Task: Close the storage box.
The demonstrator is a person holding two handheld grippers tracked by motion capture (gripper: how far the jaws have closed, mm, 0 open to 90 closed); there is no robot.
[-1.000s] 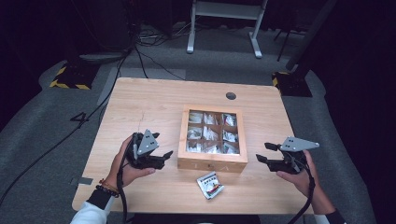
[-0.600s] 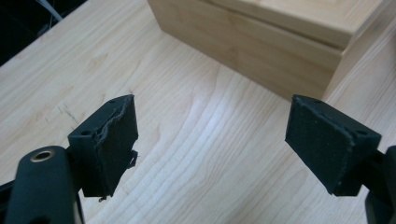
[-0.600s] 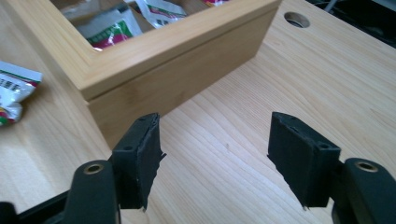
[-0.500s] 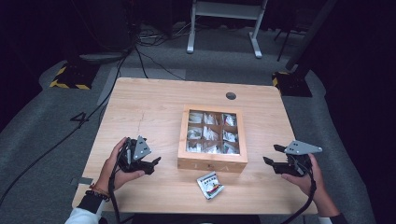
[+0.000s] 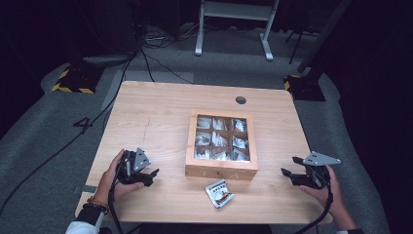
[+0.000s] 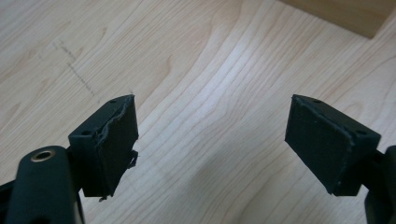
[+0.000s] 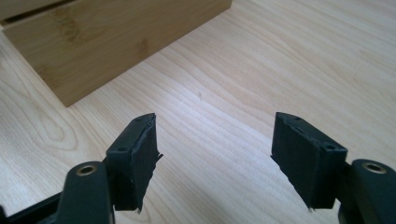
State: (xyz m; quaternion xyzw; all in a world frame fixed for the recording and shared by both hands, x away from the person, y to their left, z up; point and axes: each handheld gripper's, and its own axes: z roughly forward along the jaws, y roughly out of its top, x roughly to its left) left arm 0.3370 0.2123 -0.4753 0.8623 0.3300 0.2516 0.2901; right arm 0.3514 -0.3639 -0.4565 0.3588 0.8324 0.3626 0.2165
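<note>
So the left gripper point(image 5: 149, 175) is held low over the table point(image 5: 156, 117) at lower left of the high view, jaws spread wide with nothing between them. The right gripper point(image 5: 288, 174) is seen at lower right, jaws just opened further, also empty. The wooden box point(image 5: 221, 170) of packets is parked mid-table between them, and a loose sachet point(image 5: 219, 193) is lying just below its front edge.
</note>
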